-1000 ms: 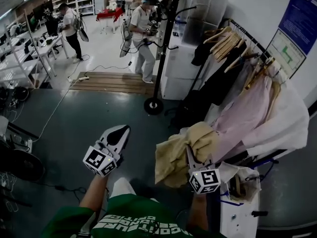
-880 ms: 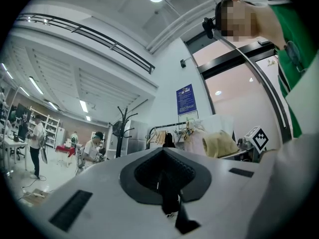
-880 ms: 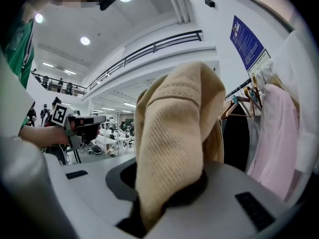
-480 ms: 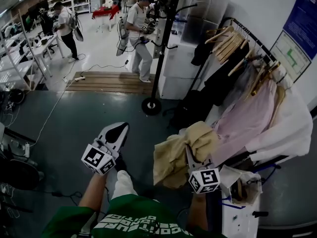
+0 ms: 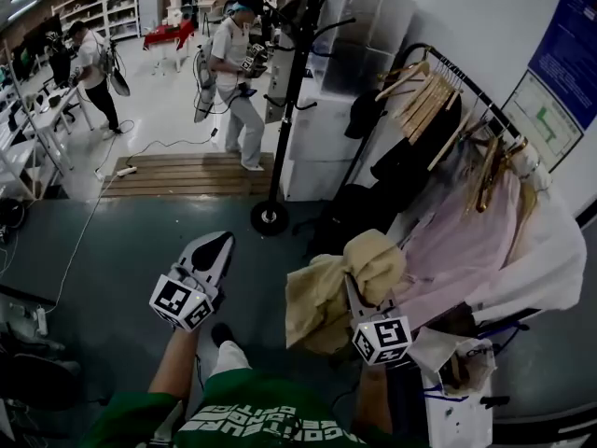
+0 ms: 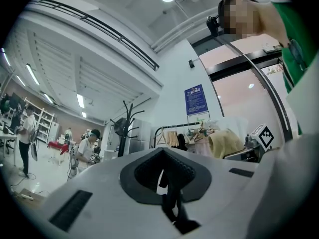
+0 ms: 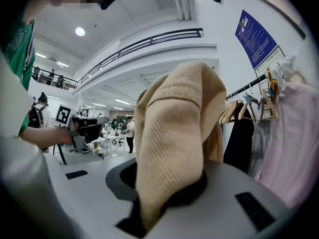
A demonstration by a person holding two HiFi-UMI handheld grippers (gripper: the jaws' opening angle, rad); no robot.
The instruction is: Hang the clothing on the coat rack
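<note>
A beige knit garment hangs bunched from my right gripper, which is shut on it; in the right gripper view the cloth fills the jaws and hides the pads. My left gripper is held out at the left with its jaws together and nothing in them, and the left gripper view shows its tips meeting. The black coat rack stands ahead on a round base, with bare curved hooks at its top. It also shows in the left gripper view. The rack stands beyond both grippers.
A clothes rail with wooden hangers, dark clothes and a pink garment runs along the right wall. A white cabinet stands behind the rack. Two people work beyond a wooden platform. A cable crosses the floor.
The view has moved forward and to the right, so the coat rack's base lies nearer and further left. Both grippers keep their hold and their places before me.
</note>
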